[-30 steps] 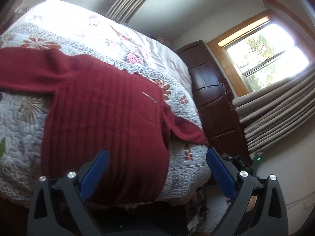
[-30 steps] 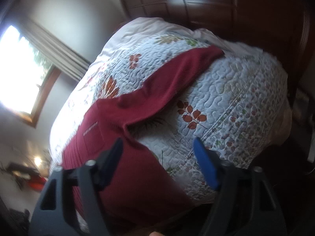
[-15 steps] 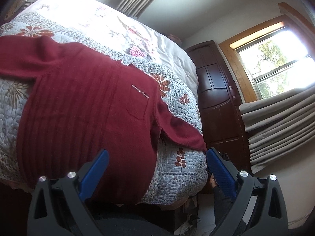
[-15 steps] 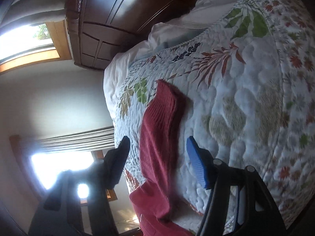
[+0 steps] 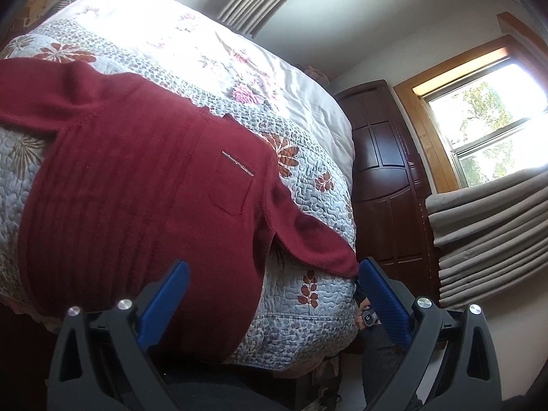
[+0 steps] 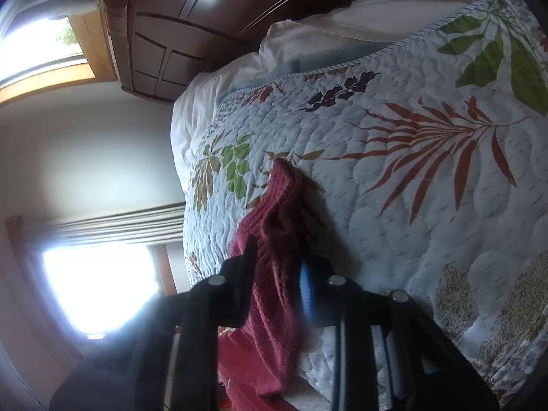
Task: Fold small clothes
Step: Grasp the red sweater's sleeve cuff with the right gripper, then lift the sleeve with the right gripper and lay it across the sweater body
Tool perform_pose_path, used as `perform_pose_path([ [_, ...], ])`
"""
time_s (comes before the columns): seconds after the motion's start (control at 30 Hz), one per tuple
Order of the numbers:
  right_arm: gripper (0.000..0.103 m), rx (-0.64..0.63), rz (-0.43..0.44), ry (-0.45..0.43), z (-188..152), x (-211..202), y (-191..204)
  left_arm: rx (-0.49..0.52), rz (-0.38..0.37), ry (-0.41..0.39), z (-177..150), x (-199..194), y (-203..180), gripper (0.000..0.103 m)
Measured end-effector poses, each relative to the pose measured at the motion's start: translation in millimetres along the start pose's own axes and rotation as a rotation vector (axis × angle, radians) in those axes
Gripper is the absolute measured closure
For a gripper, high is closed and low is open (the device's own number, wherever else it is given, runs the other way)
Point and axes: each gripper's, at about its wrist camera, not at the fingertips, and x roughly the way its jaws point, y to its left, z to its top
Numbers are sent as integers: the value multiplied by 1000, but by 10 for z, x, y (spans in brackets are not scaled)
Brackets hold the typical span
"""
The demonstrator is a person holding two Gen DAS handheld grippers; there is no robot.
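One sweater sleeve seemingly pinched inside right gripper.

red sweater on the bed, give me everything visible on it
The red sweater is a dark red ribbed knit with a chest pocket topped by a thin pale trim strip. It lies spread flat, front up, on the floral quilt, sleeves out to both sides, hem near the bed's edge. The right gripper is closed on one sleeve, which is bunched between its fingers on the quilt. The left gripper hovers open over the hem, not touching.
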Motion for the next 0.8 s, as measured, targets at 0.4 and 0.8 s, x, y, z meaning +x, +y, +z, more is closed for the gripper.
perform_pose_path([
  [0.4,92,-365,-42,-59,-406,-287,1066,-134,-161,63,127,61,359,4],
  [0.8,92,-1050,-128,-94,-2243,-126,2913,-334,-337,-95,443,-204,1209,4],
])
